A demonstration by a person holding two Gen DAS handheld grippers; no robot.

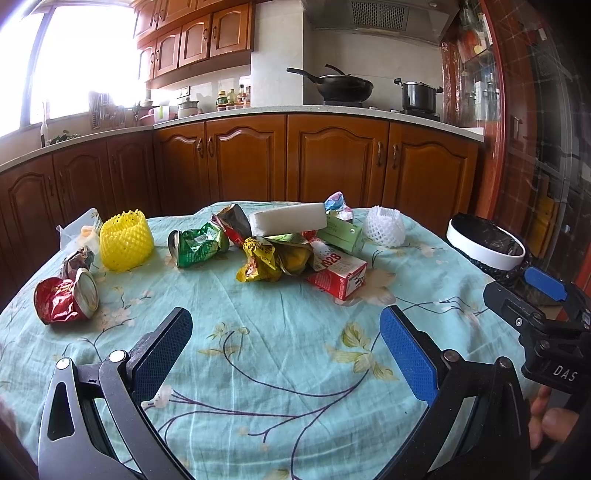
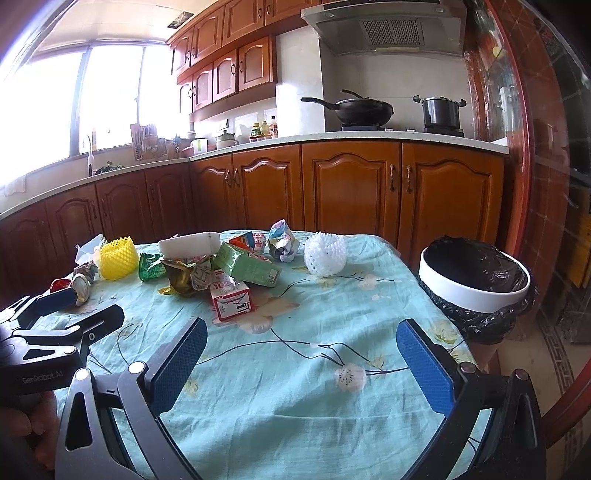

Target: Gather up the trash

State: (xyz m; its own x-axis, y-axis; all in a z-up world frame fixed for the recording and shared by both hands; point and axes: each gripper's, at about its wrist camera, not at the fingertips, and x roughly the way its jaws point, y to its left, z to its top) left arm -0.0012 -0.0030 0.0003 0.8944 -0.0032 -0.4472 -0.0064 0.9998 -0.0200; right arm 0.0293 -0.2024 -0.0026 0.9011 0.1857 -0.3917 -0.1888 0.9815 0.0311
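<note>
Hovering over the near edge of the floral tablecloth point(image 2: 295, 369), the left gripper point(image 1: 286, 349) and right gripper point(image 2: 301, 360) both gape empty — the trash heap around the red carton point(image 2: 231, 299) lies farther in, the bag-lined bin point(image 2: 474, 280) waiting right.

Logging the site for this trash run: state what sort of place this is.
A home kitchen, most likely. A wok and a pot sit on a stove under a range hood, with wooden cabinets along the counter. The litter lies on a cloth-covered table beside a lined bin.
</note>
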